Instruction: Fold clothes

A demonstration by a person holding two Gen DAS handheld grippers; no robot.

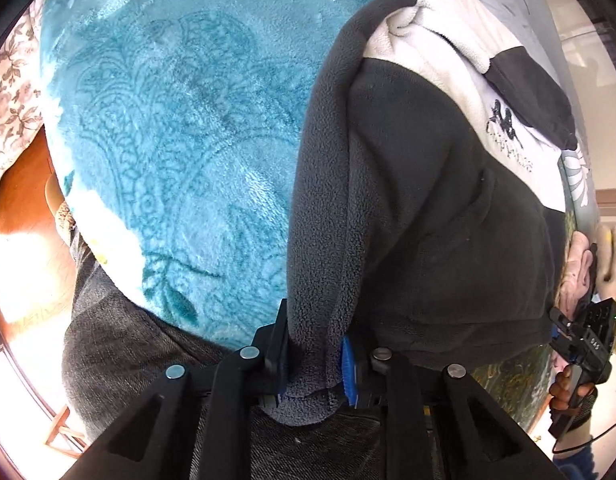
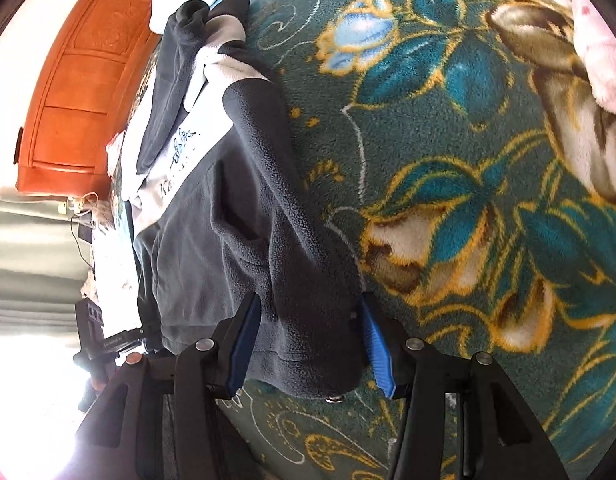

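A dark grey and white fleece jacket point(image 1: 428, 208) lies spread on the bed, with a printed logo point(image 1: 508, 132) on its white chest band. My left gripper point(image 1: 314, 360) is shut on the cuff of one grey sleeve point(image 1: 320, 240). In the right wrist view the same jacket point(image 2: 212, 216) lies to the left. My right gripper point(image 2: 312, 348) holds the end of the other grey sleeve point(image 2: 304, 280) between its blue pads point(image 2: 378, 356). The right gripper also shows at the edge of the left wrist view point(image 1: 580, 344).
A teal plush blanket point(image 1: 180, 140) covers the bed left of the jacket. A green floral blanket point(image 2: 468, 184) lies under and right of it. An orange wooden headboard point(image 2: 76, 92) stands behind. A pink cloth point(image 2: 604, 60) lies at the far right. Cables point(image 2: 82, 216) and curtains are beside the bed.
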